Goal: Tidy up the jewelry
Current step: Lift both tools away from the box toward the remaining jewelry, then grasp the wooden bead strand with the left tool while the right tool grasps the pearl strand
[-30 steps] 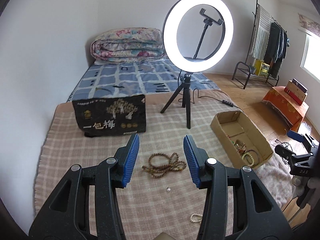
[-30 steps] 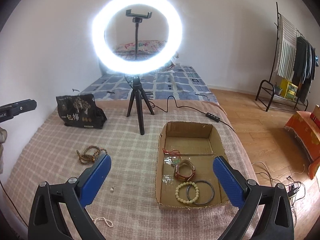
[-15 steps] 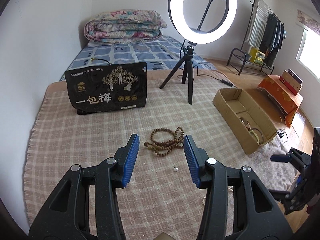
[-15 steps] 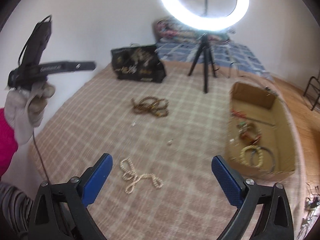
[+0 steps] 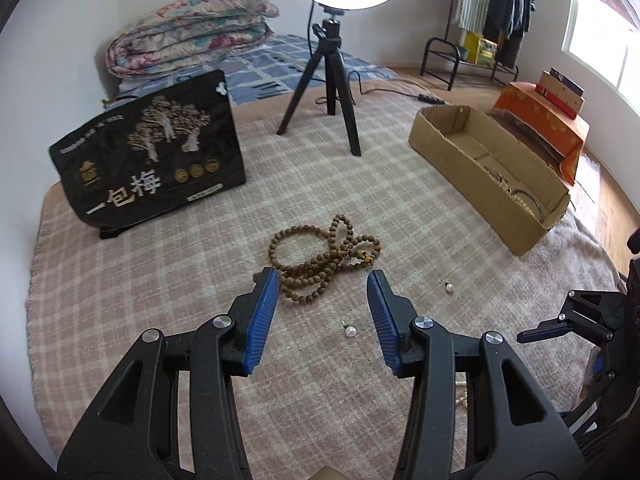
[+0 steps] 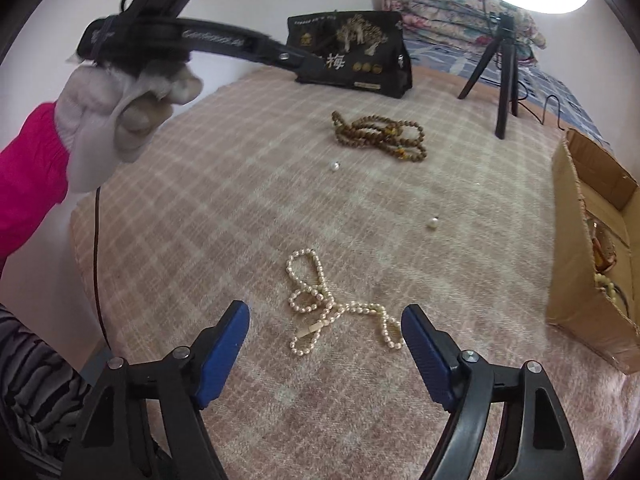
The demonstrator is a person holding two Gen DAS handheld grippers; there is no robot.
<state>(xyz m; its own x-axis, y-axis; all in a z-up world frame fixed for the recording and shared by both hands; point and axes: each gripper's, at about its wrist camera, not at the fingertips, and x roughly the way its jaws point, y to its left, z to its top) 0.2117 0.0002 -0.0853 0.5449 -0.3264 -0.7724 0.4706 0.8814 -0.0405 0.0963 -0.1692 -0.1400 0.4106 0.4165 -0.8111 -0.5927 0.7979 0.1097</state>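
**Both grippers low over loose jewelry, nothing picked up yet**

Left wrist view: my left gripper [image 5: 322, 286] points down at the checked blanket [image 5: 400, 200], its blue pads partly apart with nothing between them. Just ahead of the tips lies the brown wooden bead necklace [image 5: 320, 256], heaped in loops. One pearl earring [image 5: 350, 330] sits on the blanket between the pads, and a second pearl earring [image 5: 450, 287] lies just right of the right pad. The cardboard box [image 5: 480, 176] stands well off to the right; I see beads and a ring shape inside but cannot sort them out. The right gripper's black frame shows at the right edge, cut off.

Right wrist view: my right gripper [image 6: 325, 328] is wide and closing, with the pearl necklace [image 6: 320, 300] lying loose on the blanket in front of the gap, not yet pressed by either pad. The gloved left hand [image 6: 116, 108] holds its gripper up at the top left, blurred. The box is cropped at the right edge, its contents mostly hidden by the wall.

I judge this the approach to a pick: the pearl strand for the right, the wooden beads for the left. Next I need to drop the pads around a bunched part of each strand, close firmly, and carry it to the box without trailing ends snagging.
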